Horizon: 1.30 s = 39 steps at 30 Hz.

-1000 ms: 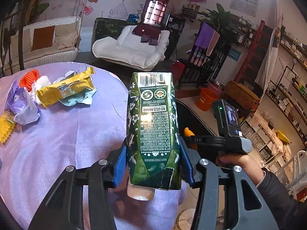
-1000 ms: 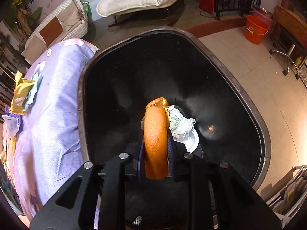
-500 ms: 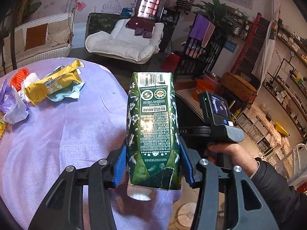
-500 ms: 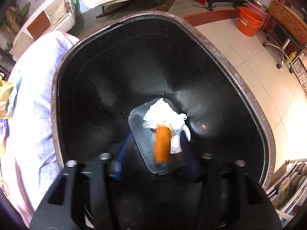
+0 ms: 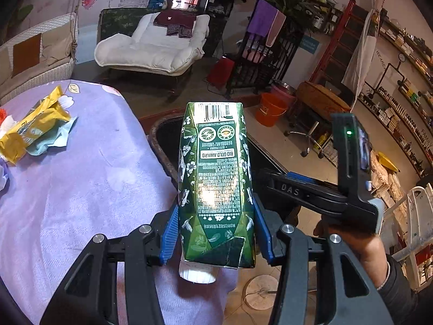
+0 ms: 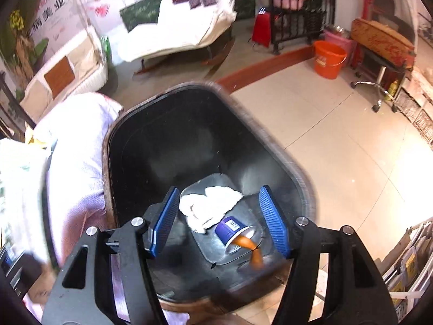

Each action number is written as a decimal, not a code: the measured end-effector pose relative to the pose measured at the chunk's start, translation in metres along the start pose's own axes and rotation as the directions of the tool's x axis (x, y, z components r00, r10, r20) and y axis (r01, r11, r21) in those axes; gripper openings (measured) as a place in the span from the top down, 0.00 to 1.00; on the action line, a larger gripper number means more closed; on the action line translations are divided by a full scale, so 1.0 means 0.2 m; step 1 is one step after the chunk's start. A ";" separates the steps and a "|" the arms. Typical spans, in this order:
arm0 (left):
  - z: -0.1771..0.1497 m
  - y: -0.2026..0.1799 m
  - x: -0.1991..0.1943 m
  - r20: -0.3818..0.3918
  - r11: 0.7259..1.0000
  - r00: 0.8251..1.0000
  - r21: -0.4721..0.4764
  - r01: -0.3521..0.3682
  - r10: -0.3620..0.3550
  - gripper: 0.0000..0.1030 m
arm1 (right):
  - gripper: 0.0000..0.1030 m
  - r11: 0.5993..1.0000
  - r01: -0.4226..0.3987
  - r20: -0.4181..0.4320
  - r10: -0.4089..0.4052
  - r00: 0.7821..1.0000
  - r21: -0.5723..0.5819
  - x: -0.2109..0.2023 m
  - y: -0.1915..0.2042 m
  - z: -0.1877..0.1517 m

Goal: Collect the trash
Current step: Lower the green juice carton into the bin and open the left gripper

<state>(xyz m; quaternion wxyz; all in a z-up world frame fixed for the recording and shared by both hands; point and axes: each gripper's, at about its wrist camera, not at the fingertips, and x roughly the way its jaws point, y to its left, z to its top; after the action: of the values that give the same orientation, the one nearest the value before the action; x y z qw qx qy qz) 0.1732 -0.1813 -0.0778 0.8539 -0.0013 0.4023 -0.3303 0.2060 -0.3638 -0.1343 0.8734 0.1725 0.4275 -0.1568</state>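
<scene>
My left gripper (image 5: 216,233) is shut on a green drink carton (image 5: 216,187), held cap-down over the edge of the purple-covered table (image 5: 81,189), close to the black trash bin (image 5: 165,135). My right gripper (image 6: 219,219) is open and empty above the bin (image 6: 151,146). Inside the bin lie an orange peel (image 6: 250,249), a purple cup (image 6: 234,230) and a white crumpled tissue (image 6: 208,205). In the left wrist view the right gripper's body (image 5: 322,192) and the hand holding it sit to the right of the carton.
A yellow wrapper (image 5: 29,130) and other scraps lie at the far left of the table. An orange bucket (image 6: 328,59) and a wheeled stool (image 6: 379,81) stand on the tiled floor beyond the bin. A white lounger (image 5: 154,51) is behind.
My right gripper opened and the orange peel dropped into the bin, then the gripper pulled back and up. My left gripper carried the carton right, toward the bin.
</scene>
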 end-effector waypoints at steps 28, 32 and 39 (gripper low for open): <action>0.13 -0.11 0.59 -0.242 1.000 0.970 0.008 -0.020 0.022 0.52 | 0.32 0.988 0.051 0.130 -0.071 0.989 0.146 -0.26 -0.30 0.00; 0.13 -0.10 0.65 -0.265 0.999 0.963 0.008 -0.037 0.037 0.52 | 0.32 0.988 0.050 0.133 -0.071 0.989 0.149 -0.27 -0.31 -0.01; 0.13 -0.11 0.69 -0.298 0.999 0.954 0.006 -0.039 0.039 0.48 | 0.32 0.986 0.053 0.136 -0.075 0.988 0.159 -0.29 -0.33 -0.02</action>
<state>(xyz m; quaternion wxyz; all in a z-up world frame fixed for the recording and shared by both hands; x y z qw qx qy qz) 0.2416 -0.2836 -0.1484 0.7899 0.0563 0.5262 -0.3098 0.1408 -0.4129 -0.1012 0.8800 0.2144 0.3563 -0.2297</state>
